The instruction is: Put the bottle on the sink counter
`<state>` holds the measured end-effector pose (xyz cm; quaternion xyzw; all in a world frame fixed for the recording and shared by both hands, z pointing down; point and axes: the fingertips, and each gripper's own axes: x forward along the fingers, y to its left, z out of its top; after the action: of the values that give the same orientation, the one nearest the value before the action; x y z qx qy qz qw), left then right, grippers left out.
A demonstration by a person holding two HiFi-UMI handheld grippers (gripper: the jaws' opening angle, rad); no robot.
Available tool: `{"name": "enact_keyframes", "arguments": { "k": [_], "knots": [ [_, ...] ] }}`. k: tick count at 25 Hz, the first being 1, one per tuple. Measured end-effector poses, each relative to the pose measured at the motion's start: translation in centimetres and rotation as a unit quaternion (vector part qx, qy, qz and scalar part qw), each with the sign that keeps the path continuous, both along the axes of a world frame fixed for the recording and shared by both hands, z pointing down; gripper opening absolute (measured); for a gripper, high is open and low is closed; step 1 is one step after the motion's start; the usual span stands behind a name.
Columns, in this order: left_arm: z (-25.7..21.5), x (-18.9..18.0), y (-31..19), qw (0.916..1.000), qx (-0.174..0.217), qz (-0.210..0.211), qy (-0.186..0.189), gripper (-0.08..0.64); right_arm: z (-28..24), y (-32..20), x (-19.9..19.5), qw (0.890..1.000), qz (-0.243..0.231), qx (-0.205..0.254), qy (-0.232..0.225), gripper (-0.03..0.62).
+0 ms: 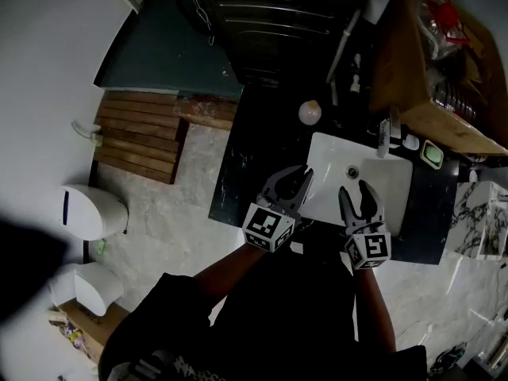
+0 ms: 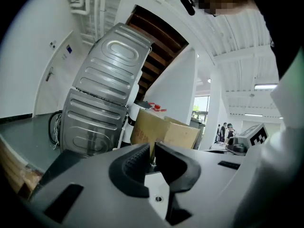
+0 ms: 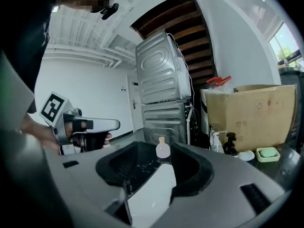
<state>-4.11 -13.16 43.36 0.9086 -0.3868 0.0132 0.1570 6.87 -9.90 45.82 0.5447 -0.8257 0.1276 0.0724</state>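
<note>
A small round pale bottle (image 1: 309, 112) with a cork-coloured top stands upright on the black sink counter (image 1: 254, 165), beyond the far left corner of the white basin (image 1: 381, 182). In the right gripper view the bottle (image 3: 163, 149) shows far off, between the jaws. My left gripper (image 1: 295, 179) hovers over the basin's left edge; its jaws (image 2: 153, 148) are drawn together to a thin slit with nothing between them. Above the basin's front part, my right gripper (image 1: 357, 193) stands wide open and holds nothing (image 3: 159, 169). Both are well short of the bottle.
A metal appliance (image 1: 270, 22) stands behind the counter, and a cardboard box (image 1: 405, 54) at the back right. A faucet (image 1: 383, 137) and a green soap dish (image 1: 432, 155) sit by the basin's far side. On the floor at left lie wooden slats (image 1: 143, 133).
</note>
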Motion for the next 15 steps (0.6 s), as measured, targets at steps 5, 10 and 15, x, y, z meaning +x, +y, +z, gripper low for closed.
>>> {"name": "enact_keyframes", "arguments": {
  "k": [5,10,15],
  "knots": [
    [0.2,-0.1,3.3,0.9996,-0.008,0.017,-0.022,0.015,-2.2,4.2,-0.9,1.000,0.007,0.010,-0.019,0.207],
    [-0.7,-0.8,7.7,0.9995,0.004,0.006,-0.032,0.015,-4.4,8.0,-0.9,0.998,0.010,0.045,-0.037,0.207],
    [-2.5,-0.1,14.1,0.9989,0.028,-0.012,-0.036,0.015,-6.1,14.3,0.5,0.998,0.023,0.061,-0.010,0.205]
  ]
}}
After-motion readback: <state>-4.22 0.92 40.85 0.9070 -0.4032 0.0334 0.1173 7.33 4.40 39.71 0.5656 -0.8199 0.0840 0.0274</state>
